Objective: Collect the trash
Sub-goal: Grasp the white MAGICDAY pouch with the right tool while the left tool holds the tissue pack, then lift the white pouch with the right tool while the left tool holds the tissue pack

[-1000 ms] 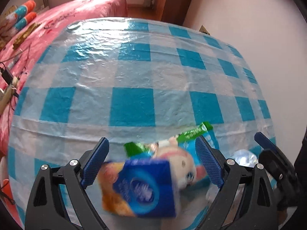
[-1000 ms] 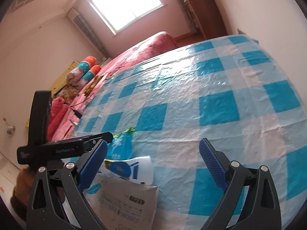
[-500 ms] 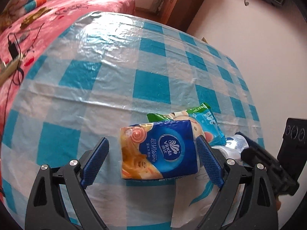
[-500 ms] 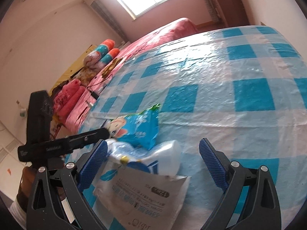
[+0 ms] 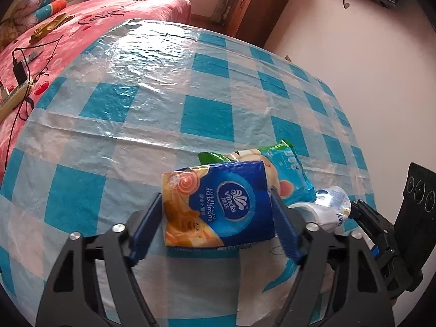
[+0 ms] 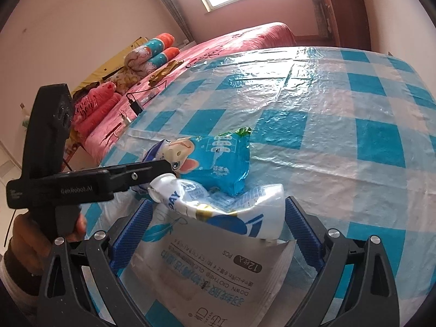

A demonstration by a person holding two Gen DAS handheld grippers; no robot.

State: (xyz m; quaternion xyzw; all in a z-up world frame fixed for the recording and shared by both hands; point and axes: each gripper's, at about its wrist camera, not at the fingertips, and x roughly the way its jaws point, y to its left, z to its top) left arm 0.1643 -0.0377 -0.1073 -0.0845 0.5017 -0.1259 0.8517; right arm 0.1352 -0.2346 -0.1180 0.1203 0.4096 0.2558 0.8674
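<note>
A blue and orange tissue pack [image 5: 218,204] lies on the checked table [image 5: 136,103]. My left gripper [image 5: 216,218] is closing on it, and both blue pads touch its sides. Behind it lies a blue and green snack bag [image 5: 288,169], also in the right wrist view [image 6: 215,160]. A crumpled clear plastic bottle [image 6: 218,204] rests on a white wipes packet [image 6: 212,272]. The bottle sits between the fingers of my right gripper [image 6: 216,218], which stands open around it. A hand [image 6: 32,242] holds the left gripper [image 6: 114,177] just left of the bottle.
A pink bed [image 5: 81,27] with pillows [image 6: 152,51] runs along the table's left side, with a charger and cables [image 5: 19,70] on it. A wooden cabinet [image 5: 253,2] stands by the far wall. A pale wall [image 5: 368,68] borders the table on the right.
The left jaws have narrowed onto the tissue pack, which lay loose between wide fingers before. The right gripper has slid forward so the bottle now lies between its fingers.
</note>
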